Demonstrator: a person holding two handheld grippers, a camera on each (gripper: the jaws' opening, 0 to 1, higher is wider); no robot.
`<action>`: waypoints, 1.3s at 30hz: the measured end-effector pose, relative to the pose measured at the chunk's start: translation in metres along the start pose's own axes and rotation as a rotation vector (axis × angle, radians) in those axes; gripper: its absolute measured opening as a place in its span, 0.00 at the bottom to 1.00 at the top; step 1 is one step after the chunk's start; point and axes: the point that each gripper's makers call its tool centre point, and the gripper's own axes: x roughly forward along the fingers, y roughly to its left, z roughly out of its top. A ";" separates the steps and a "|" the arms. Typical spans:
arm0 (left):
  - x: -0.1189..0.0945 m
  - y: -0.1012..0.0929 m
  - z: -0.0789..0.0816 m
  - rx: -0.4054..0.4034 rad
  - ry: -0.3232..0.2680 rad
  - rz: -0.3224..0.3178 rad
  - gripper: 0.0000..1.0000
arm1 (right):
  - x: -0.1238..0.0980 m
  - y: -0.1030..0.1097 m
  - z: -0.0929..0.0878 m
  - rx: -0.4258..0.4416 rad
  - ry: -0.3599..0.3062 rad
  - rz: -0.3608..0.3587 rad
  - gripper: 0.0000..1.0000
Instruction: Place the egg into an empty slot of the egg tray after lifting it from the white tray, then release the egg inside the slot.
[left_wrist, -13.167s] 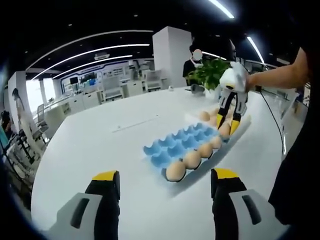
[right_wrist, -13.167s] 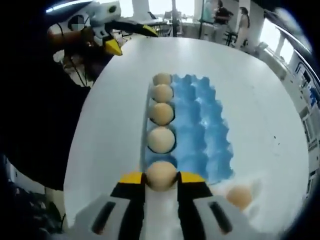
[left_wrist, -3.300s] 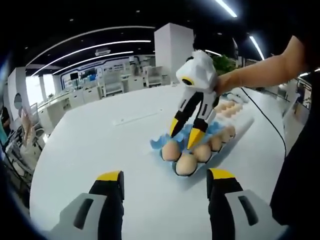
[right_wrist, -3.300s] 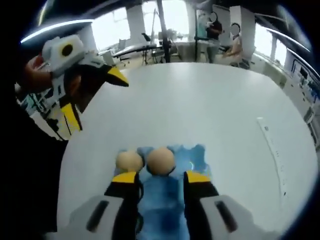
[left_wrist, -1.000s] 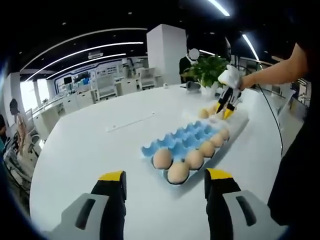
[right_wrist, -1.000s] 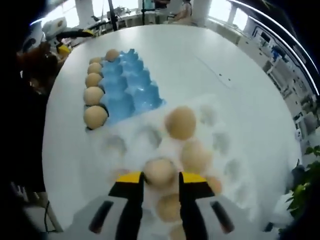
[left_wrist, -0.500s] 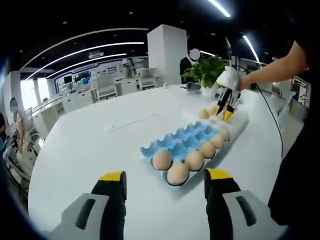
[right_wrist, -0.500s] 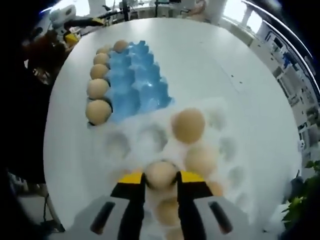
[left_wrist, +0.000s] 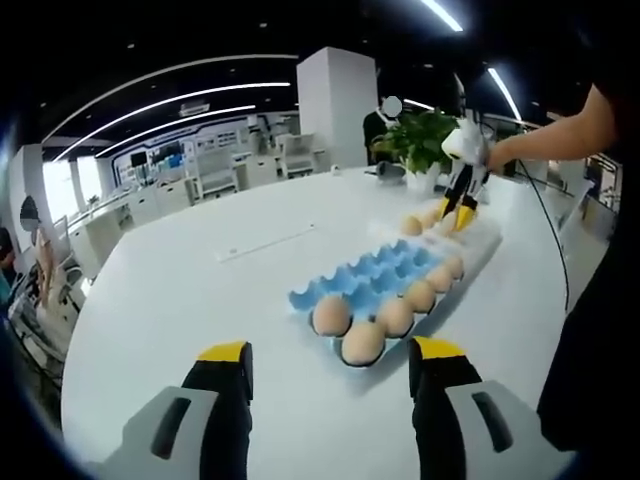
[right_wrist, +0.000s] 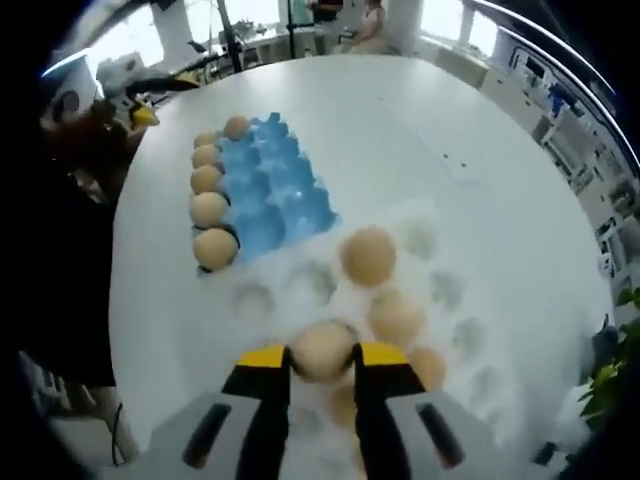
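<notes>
- In the right gripper view, we see the right gripper (right_wrist: 321, 362) with its yellow-tipped fingers (right_wrist: 264, 358) closed on an egg (right_wrist: 322, 350), one finger on each side of the shell.
- The held egg sits above the white tray (right_wrist: 462, 300), over the near part of it; we cannot tell whether it touches the tray.
- Just beyond the held egg, three more eggs rest in the white tray's cups; the farthest of them (right_wrist: 367, 254) lies near the tray's far edge.
- Past the white tray, the blue egg tray (right_wrist: 275, 190) lies on the white tabletop (right_wrist: 420, 110), its near end against the white tray.
- A row of five eggs fills the left column of the egg tray (right_wrist: 208, 209); the other slots are open.
- In the left gripper view, the left gripper (left_wrist: 330, 362) hovers above the tabletop with its fingers (left_wrist: 225, 352) wide apart and nothing between them.
- Beyond it lies the egg tray (left_wrist: 372, 279) with eggs along its near edge, then the white tray (left_wrist: 482, 240).
- Farther off, the right gripper (left_wrist: 463, 208) points down over the white tray, held by a person's hand (left_wrist: 505, 155).
- A potted plant (left_wrist: 420, 145) stands behind.
</notes>
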 end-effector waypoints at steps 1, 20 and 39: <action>0.000 0.000 0.000 0.004 0.002 0.000 0.64 | -0.001 0.001 0.000 0.002 -0.003 0.004 0.24; 0.005 -0.006 -0.005 0.012 0.018 -0.036 0.79 | -0.007 -0.002 -0.006 0.000 0.009 -0.005 0.24; 0.007 -0.009 -0.006 0.008 0.015 -0.047 0.86 | -0.011 0.010 0.020 -0.060 -0.032 0.004 0.24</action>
